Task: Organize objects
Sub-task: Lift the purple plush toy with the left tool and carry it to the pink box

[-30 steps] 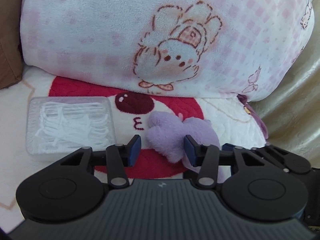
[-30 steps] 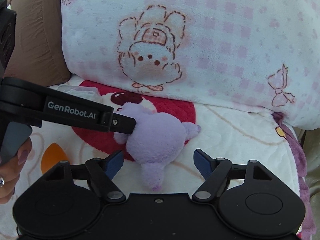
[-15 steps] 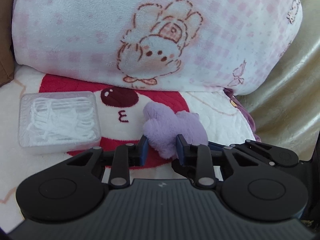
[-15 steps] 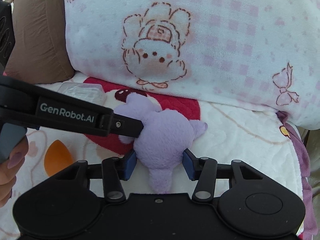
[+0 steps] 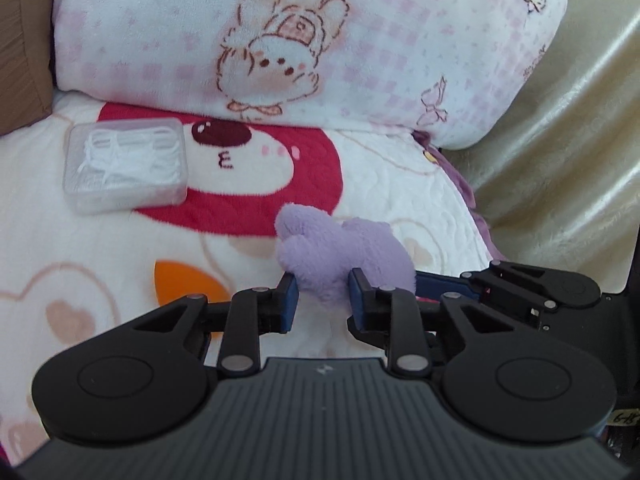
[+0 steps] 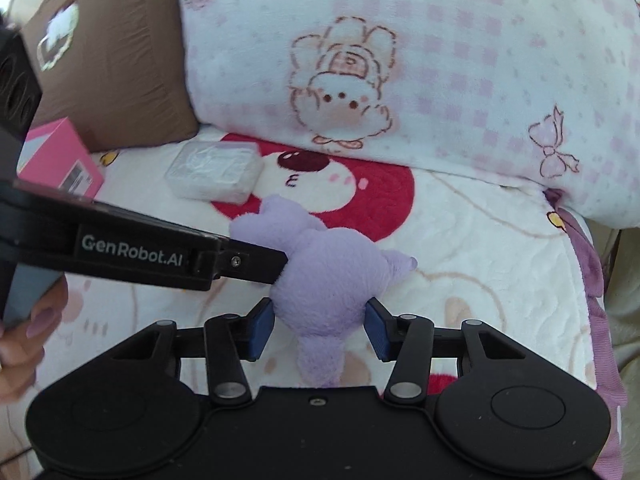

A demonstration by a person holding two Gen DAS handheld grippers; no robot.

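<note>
A: Bed with a cartoon blanket (image 5: 100, 264), big pink checked pillow (image 5: 320, 40) at the back, brown cushion (image 6: 120, 60) to its left. What's held?

B: Purple plush toy (image 6: 332, 276). Both grippers are on it. Left gripper (image 5: 323, 300) has its jaws narrow, pinched on a small bit of the toy. Right gripper (image 6: 320, 326) has its jaws clamped across the toy's fat body, so they stand wider. Both sets have just been closing, toy between them.

A: Where's the toy exactly?

B: Over the blanket, in front of the red bear print, near the right edge of the bed. Can't tell if it touches the blanket underneath (fisheye, no side view).

A: Other stuff?

B: Clear plastic box (image 5: 126, 166) of white picks, left of the toy and well apart. Pink box (image 6: 60, 160) further left by the cushion. A hand (image 6: 24, 344) holds the left gripper's handle.

A: Risks?

B: Left grip looks thin, just fluff and a limb, so my guess is it slips out if the two grippers pull apart or move at different rates. Soft plush also squashes, so the right jaws could lose it on a quick swing. A drop near that right edge could send it off the bed.
</note>
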